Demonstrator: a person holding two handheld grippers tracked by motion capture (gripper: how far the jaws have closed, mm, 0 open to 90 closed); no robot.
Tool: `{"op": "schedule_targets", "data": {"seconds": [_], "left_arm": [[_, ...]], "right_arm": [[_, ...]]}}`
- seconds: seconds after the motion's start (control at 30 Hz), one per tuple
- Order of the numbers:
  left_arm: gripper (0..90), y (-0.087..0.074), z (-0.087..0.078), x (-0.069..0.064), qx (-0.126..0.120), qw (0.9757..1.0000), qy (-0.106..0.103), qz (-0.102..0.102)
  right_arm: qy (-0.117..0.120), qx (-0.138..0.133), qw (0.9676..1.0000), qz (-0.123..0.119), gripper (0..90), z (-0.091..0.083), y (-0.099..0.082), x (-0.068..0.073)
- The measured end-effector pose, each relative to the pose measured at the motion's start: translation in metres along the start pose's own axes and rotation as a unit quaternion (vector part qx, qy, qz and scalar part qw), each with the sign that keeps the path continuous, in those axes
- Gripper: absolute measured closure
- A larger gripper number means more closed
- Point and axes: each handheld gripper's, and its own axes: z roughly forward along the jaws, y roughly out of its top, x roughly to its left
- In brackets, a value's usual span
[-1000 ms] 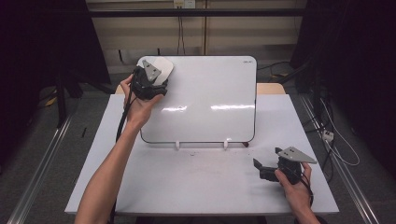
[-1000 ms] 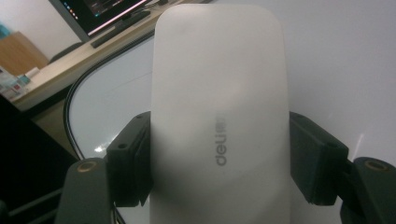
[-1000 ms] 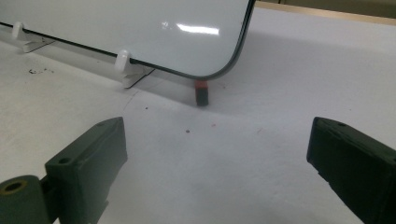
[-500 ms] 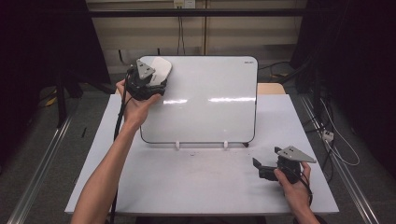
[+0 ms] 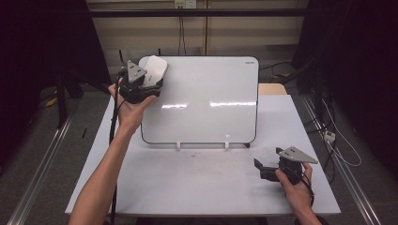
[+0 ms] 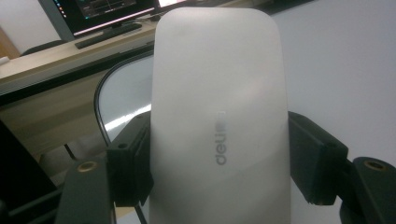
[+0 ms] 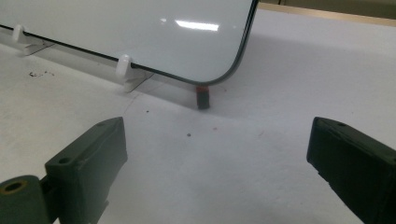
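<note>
Since the earlier frames the left hand-held gripper (image 5: pixel 149 80) has carried the white eraser (image 5: pixel 155 69) a little along the top left corner of the whiteboard (image 5: pixel 211 103), from slightly right of the corner towards the board's left edge, while the right hand-held gripper (image 5: pixel 259 168) has kept its place on the counter (image 5: pixel 187 183); in the left gripper view the eraser (image 6: pixel 219 116) stands lengthwise between the two black jaws, its rounded end pointing away from the camera, and both pads press on its long sides, so the left hand-held gripper (image 6: pixel 219 172) is clamped on it; grey lettering runs along the eraser's near half; in the high view the eraser lies over the board's upper left corner, just ahead of the gripper's body, whether it touches the board surface I cannot tell; the whiteboard rests tilted on two small white clips at its lower edge; the right hand-held gripper (image 7: pixel 217 158) sits low near the counter's front right corner, well apart from the eraser, its jaws spread wide with nothing between them, facing the board's lower right corner (image 7: pixel 140 32) and a small dark foot with a red top (image 7: pixel 202 96) beneath it.
</note>
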Motion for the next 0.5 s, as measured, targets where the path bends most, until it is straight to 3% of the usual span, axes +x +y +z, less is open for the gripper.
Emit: {"op": "schedule_targets", "data": {"seconds": [0.5], "left_arm": [[31.2,-0.016,-0.016,-0.004,-0.003,1.0,-0.004,-0.006]], "right_arm": [[0.0,-0.003,1.0,0.001,4.9,0.0,0.001,-0.001]]}}
